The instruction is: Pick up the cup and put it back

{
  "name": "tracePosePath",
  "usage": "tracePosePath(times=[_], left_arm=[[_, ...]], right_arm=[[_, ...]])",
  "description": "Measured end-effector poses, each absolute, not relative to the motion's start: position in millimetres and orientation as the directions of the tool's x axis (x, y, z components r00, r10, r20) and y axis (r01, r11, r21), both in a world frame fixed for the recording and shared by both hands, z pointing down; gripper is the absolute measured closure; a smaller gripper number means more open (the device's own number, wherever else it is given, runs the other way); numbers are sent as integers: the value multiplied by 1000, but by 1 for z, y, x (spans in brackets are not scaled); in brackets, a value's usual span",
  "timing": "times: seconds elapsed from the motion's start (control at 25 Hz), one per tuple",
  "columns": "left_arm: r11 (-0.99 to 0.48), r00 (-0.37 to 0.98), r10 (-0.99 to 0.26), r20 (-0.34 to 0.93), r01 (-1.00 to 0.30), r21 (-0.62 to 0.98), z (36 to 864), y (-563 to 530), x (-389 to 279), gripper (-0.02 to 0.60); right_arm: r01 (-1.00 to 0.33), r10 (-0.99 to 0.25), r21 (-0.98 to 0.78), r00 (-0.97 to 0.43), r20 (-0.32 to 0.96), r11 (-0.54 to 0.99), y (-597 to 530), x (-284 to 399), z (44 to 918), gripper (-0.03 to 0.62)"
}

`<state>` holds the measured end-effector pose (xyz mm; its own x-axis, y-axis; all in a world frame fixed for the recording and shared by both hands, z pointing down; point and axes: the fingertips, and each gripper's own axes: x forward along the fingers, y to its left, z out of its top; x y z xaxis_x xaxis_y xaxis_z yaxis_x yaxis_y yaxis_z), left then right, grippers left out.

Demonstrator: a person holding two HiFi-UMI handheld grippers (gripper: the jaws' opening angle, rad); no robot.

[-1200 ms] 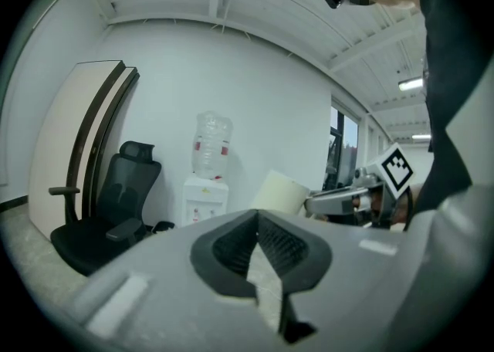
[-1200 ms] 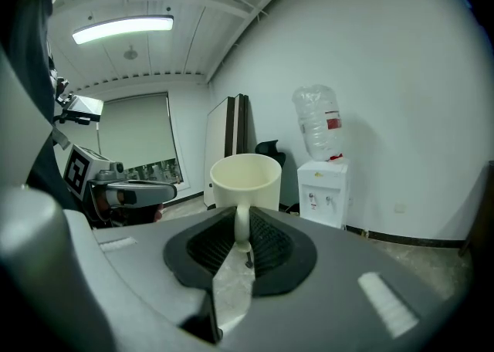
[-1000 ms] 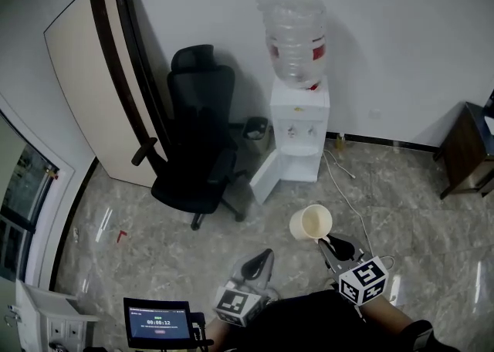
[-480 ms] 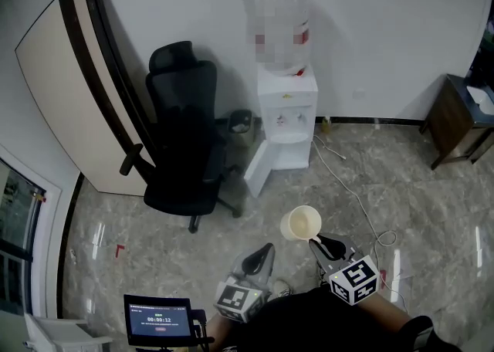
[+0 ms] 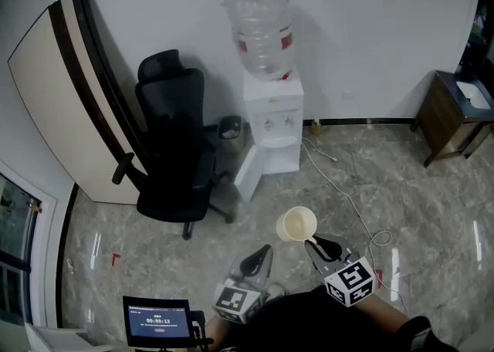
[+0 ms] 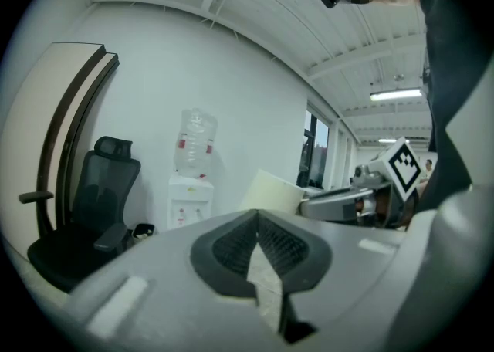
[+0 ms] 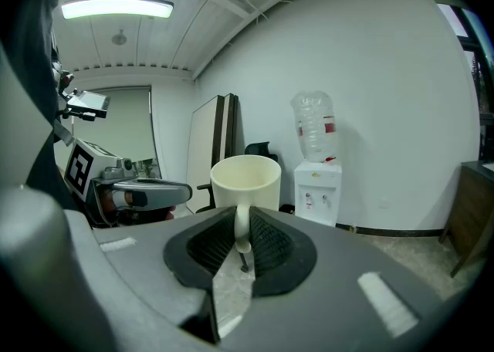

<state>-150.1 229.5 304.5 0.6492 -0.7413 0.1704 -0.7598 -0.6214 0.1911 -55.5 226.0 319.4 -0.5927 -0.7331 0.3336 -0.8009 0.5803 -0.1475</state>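
A cream cup (image 5: 297, 224) hangs upright in the air in front of me, held by its handle. My right gripper (image 5: 311, 243) is shut on that handle; in the right gripper view the cup (image 7: 245, 181) rises just beyond the closed jaws of the right gripper (image 7: 241, 244). My left gripper (image 5: 265, 254) is held low beside it, shut with nothing between its jaws. In the left gripper view the left gripper (image 6: 257, 223) points toward the wall, and the cup (image 6: 272, 191) shows to its right.
A white water dispenser (image 5: 271, 115) with a clear bottle stands against the far wall, its lower door open. A black office chair (image 5: 174, 157) and a leaning cream panel (image 5: 65, 88) are to the left. A cable (image 5: 351, 208) lies on the marble floor. A wooden cabinet (image 5: 451, 115) is at right.
The head view has shifted, so the dispenser and chair sit further left and higher. The cup and right gripper have drifted slightly left and stay together. The left gripper has barely moved.
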Motion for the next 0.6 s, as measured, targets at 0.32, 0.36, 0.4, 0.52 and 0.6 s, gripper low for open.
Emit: tracePosePath(times=[0.32,0.36,0.4,0.52,0.6], left_arm=[[-599,632,-755,174,-773,208,296,216,-82,577],[-601,632,-755,175,-773,202,295,217,-74,577],[-602,632,-754,177,-774,196,294,217,-66,577],[-589,617,-765,183,-786,186,294,218,-53,577],[-577,604,-775,185,-796,183,293,221,-46,577]], right_arm=[[-771,-702,-118,-623,345,626,220,1,318,539],[-765,-697,-115,-629,344,634,219,8,317,539],[-759,-693,-113,-635,341,641,217,14,316,539],[-745,-682,-113,-652,332,657,215,27,315,539],[-733,-670,-115,-665,330,671,217,32,316,539]])
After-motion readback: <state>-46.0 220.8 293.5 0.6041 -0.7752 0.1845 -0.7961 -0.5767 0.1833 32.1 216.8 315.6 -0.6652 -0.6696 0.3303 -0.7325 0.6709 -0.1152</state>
